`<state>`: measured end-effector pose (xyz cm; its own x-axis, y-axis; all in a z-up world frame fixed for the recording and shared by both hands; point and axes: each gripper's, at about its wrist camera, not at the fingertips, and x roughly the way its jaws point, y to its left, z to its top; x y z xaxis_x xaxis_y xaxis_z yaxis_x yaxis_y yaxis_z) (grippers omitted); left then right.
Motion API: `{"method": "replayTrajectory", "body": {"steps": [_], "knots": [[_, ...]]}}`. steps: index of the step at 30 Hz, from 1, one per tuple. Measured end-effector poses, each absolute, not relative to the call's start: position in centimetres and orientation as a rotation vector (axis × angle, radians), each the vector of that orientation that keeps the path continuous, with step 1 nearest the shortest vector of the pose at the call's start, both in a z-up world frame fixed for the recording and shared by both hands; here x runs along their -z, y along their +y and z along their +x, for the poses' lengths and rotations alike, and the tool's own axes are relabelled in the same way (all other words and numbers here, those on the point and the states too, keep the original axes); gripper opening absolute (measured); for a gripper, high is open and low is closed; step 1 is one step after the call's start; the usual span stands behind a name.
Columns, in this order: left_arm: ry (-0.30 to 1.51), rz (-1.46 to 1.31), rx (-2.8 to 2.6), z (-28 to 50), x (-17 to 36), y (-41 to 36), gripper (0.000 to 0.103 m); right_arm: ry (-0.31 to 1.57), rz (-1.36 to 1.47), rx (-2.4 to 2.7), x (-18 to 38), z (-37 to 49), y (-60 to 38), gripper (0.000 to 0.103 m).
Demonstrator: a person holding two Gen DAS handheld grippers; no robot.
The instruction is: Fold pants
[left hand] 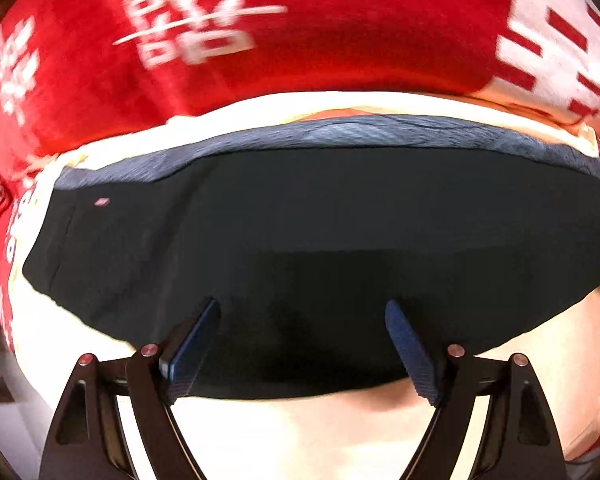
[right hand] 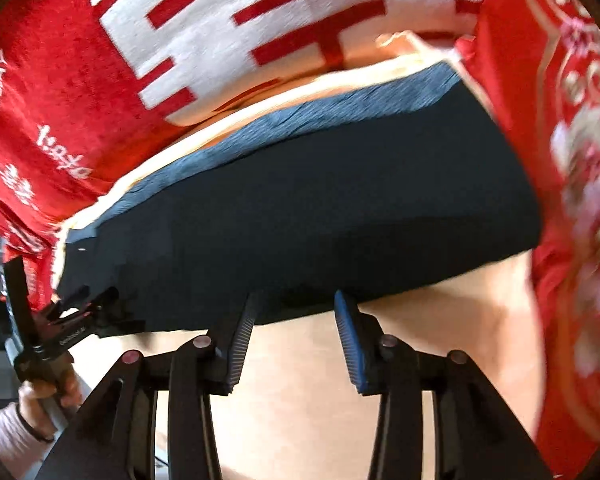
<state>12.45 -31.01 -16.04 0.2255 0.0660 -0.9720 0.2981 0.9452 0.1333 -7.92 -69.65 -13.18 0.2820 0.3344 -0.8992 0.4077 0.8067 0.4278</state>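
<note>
From the left gripper [left hand: 302, 344] we look steeply down, close above the dark pants [left hand: 320, 240] on the pale surface [left hand: 300, 432]. From the right gripper [right hand: 296, 336] we look down too, tilted, just as close. Both views share the pants and the red cloth [left hand: 340, 40] beyond; our right view catches the left gripper at its left edge.

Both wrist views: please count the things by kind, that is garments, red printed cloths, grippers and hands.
Dark folded pants: 1
Red printed cloths: 2
Grippers, left gripper, right gripper: 2
Hand: 1
Total: 6
</note>
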Motion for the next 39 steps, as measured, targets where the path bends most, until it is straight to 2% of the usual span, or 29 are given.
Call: {"method": "replayTrajectory", "body": {"steps": [11,20,24,37,38,39], "knots": [[1.335,0.248,0.072,14.5,15.2,-21.7,0.085,1.314,0.884,-0.168,14.5,-4.9,-59.8,0.045],[1.316,0.269,0.12,17.2,15.8,-15.3,0.085,1.284,1.067,-0.335,16.9,-1.7,-44.5,0.045],[1.332,0.311,0.156,18.3,17.8,-13.7,0.085,1.27,1.107,-0.326,18.4,-0.6,-40.6,0.045],[1.345,0.223,0.239,19.1,19.0,-13.1,0.085,1.218,1.177,-0.213,18.9,-0.2,-40.0,0.045],[1.343,0.221,0.249,19.1,18.9,-13.4,0.085,1.211,1.199,-0.208,19.1,0.4,-40.2,0.044],[1.34,0.223,0.264,19.0,18.8,-13.8,0.085,1.216,1.204,-0.2,19.2,0.6,-40.3,0.027]]}}
